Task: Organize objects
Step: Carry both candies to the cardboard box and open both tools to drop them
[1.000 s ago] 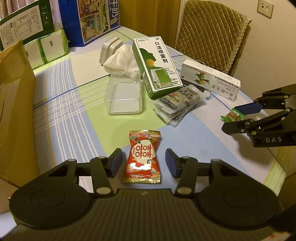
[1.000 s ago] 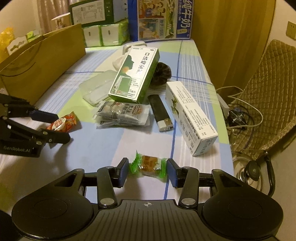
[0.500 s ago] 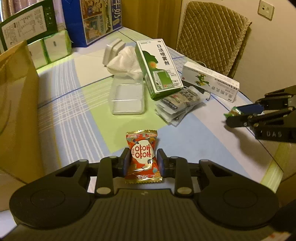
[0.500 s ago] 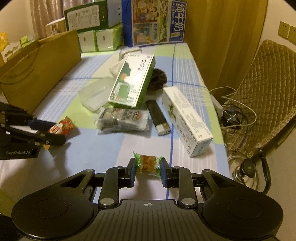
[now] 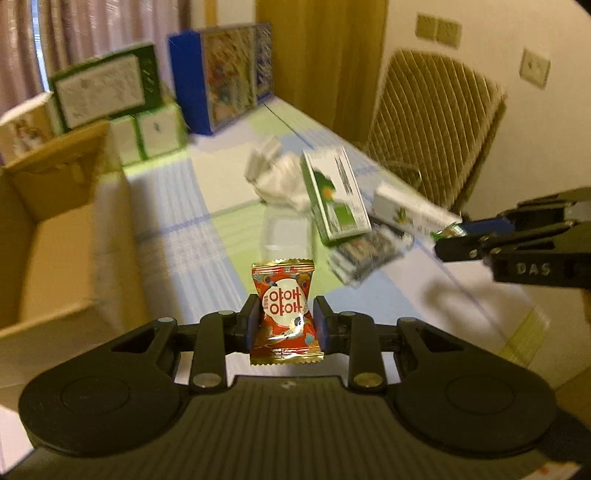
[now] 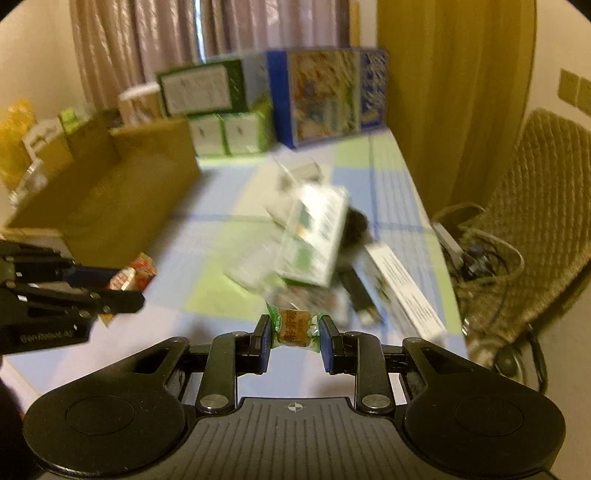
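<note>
Above the cluttered desk [image 5: 192, 236], each hand-held gripper clenched a sweet, left [image 5: 286, 322] the red candy [image 5: 284, 314], right [image 6: 294, 331] the green one [image 6: 293, 328], probably bound for the cardboard box [image 5: 55, 236].

Dim, warm indoor lighting; both views motion-blurred. Table [image 5: 173, 206] covered with a cloth in blue, pale green and white plaid blocks. Cream wall [image 5: 480, 37] at right carries beige wall plates [image 5: 437, 28], probably switches or sockets; detail too soft to confirm. Chair [image 5: 439, 122] with quilted tan cover stands against the table's far right edge. Mustard-yellow curtain [image 6: 454, 92] hangs behind the table's far end; a paler pinkish-grey pleated curtain [image 6: 207, 33] hangs to its left. In the right wrist view, tangled cables [image 6: 476, 254] lie on the chair seat. Floor not clearly visible in either view.
</note>
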`<state>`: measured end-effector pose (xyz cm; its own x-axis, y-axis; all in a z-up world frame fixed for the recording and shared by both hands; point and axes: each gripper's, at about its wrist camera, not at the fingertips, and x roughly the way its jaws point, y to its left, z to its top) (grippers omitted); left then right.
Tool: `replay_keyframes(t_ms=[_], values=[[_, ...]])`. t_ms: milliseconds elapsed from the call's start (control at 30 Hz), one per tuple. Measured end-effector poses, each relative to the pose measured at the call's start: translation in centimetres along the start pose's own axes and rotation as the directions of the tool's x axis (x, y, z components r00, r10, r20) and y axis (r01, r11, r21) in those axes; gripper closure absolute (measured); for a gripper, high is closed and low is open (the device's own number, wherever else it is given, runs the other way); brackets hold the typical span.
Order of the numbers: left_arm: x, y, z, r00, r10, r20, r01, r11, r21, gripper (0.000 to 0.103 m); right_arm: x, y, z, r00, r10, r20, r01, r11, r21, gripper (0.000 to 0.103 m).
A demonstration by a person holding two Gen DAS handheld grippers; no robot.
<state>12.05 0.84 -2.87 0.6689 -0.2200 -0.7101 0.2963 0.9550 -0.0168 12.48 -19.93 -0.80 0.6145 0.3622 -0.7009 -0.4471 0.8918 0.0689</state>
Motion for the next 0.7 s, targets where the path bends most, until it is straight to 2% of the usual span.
replay_keyframes(t_ms=[167, 367, 567, 700], values=[[-4.8, 2.8, 1.2, 0.996, 0.074, 0.058, -0.072, 0.997, -0.036, 0.077, -1.6, 4.6, 3.7, 0.993, 0.094, 0.074, -0.093, 0.995, -0.026, 0.079], [-9.1, 7.9, 2.1, 0.977, 0.191, 0.091, -0.184, 0.980, -0.073, 0.077, -1.7, 10.9, 8.3, 0.968, 0.216, 0.125, -0.209, 0.976, -0.065, 0.079], [-10.3, 14.0, 2.3, 0.966, 0.250, 0.069, -0.242, 0.964, -0.106, 0.077, 2.0, 16.0, 11.9, 0.946, 0.313, 0.086, -0.309, 0.949, -0.056, 0.079], [-10.0, 17.6, 2.1, 0.963, 0.263, 0.050, -0.255, 0.959, -0.126, 0.077, 5.1, 17.9, 13.4, 0.941, 0.335, 0.047, -0.334, 0.942, -0.038, 0.079]])
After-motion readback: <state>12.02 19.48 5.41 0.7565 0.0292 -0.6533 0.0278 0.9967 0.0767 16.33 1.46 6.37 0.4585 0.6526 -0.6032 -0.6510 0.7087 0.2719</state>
